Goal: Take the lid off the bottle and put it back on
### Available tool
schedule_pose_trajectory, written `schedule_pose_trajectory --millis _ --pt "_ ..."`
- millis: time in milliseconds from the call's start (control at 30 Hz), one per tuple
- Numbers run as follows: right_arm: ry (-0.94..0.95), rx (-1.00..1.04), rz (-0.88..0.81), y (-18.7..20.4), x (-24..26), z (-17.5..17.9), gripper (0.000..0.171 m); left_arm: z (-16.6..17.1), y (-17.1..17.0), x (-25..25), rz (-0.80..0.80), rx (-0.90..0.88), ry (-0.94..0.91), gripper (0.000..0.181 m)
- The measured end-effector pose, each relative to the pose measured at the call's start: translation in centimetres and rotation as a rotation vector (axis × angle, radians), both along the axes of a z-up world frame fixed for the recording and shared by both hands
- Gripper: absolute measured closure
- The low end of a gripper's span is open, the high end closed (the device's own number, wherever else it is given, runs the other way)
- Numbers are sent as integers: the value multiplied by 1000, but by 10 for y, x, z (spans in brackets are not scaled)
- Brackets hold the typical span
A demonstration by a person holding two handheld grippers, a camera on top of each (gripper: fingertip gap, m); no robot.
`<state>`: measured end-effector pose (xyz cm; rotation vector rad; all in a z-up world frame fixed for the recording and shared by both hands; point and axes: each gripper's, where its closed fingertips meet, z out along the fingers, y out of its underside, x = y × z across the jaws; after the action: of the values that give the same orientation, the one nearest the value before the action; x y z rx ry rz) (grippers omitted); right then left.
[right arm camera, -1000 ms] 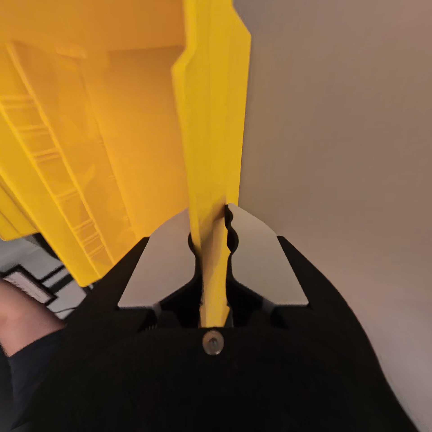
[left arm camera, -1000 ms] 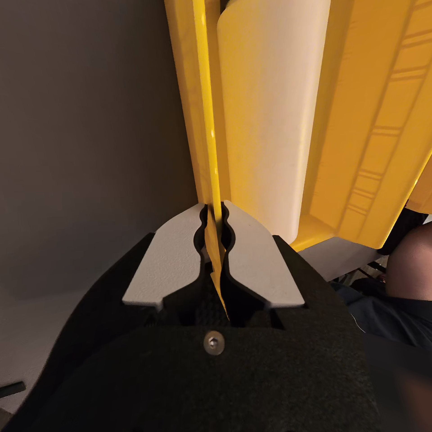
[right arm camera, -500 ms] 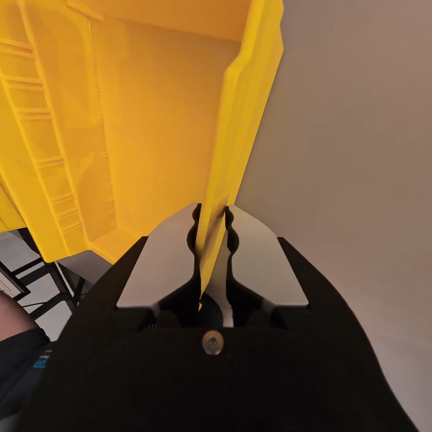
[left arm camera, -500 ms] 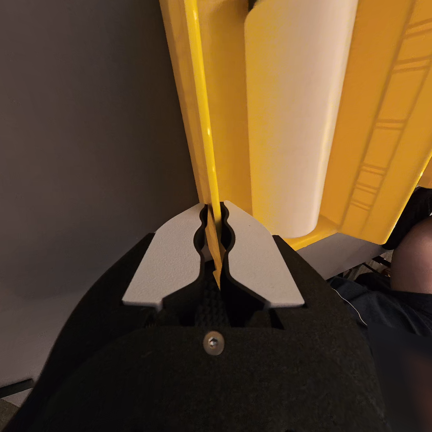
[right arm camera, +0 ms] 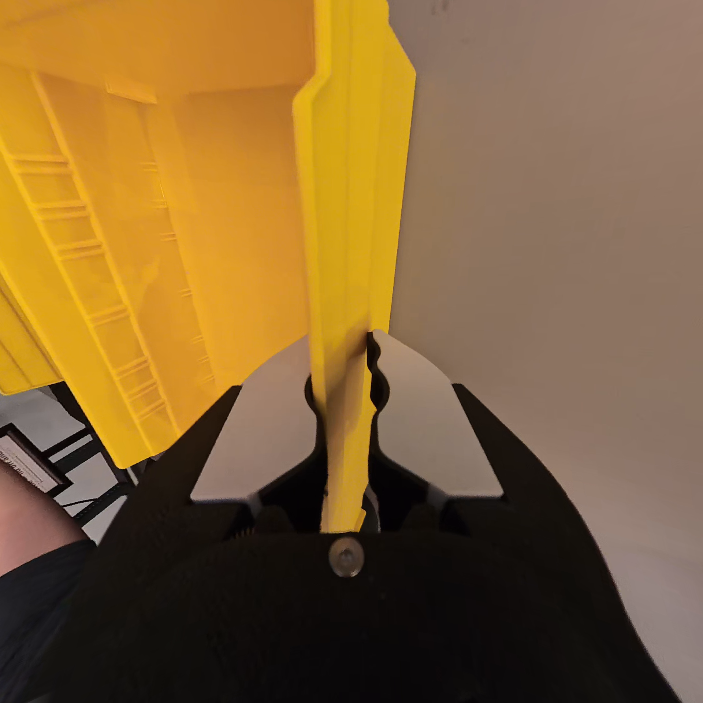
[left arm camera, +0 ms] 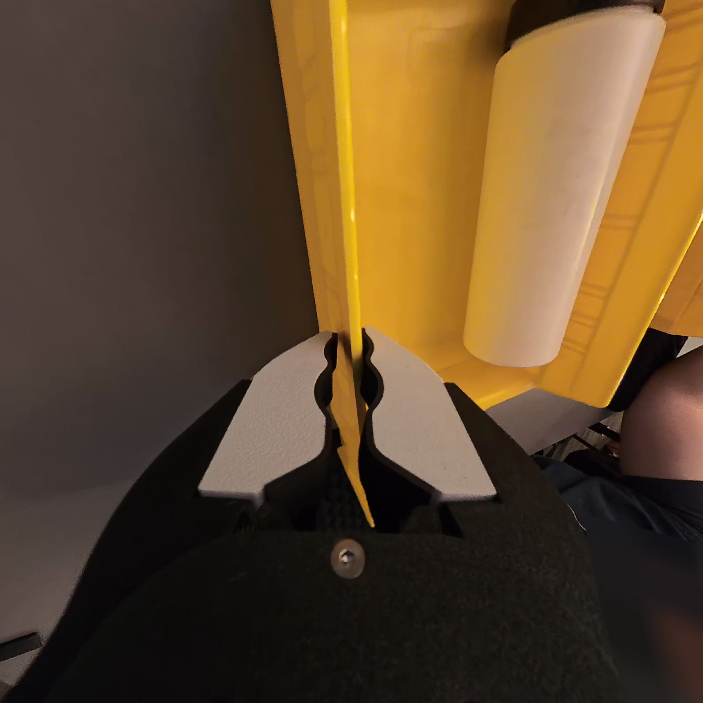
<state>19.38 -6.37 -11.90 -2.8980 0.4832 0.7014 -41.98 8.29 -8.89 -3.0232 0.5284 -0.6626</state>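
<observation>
A white bottle (left arm camera: pixel 563 209) lies inside a yellow plastic bin (left arm camera: pixel 418 190), against the bin's floor. A dark lid (left arm camera: pixel 532 5) shows at the bottle's far end, cut off by the top of the frame. My left gripper (left arm camera: pixel 350 334) is shut on the bin's left side wall. My right gripper (right arm camera: pixel 342 342) is shut on the opposite side wall of the bin (right arm camera: pixel 228 228). The bottle is not in the right wrist view. The bin is held up off any surface.
A plain grey-beige wall (left arm camera: pixel 152 228) is behind the bin in both views. A person's arm (left arm camera: pixel 665 418) and dark sleeve are at the lower right, and the arm also shows in the right wrist view (right arm camera: pixel 30 525). A black frame with a white card (right arm camera: pixel 30 468) is below the bin.
The bottle has shifted right inside the bin, away from the wall the left gripper holds, and its lidded end has come into view. The bin has swayed in the right view. Both grips are unchanged.
</observation>
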Motion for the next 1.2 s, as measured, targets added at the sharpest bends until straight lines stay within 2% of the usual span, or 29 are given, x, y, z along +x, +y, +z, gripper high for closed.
schedule_pose_trajectory --millis 333,600,900,1200 --pt "60 6 -7 -1 -2 2 146 0 9 -15 76 27 -27 172" --pt "71 6 -118 6 4 2 147 1 13 -20 105 31 -61 171" --pt "27 -6 28 -4 -2 1 149 1 19 -24 145 43 -91 170" --pt "23 -18 76 -14 -1 1 148 2 25 -32 176 51 -126 169"
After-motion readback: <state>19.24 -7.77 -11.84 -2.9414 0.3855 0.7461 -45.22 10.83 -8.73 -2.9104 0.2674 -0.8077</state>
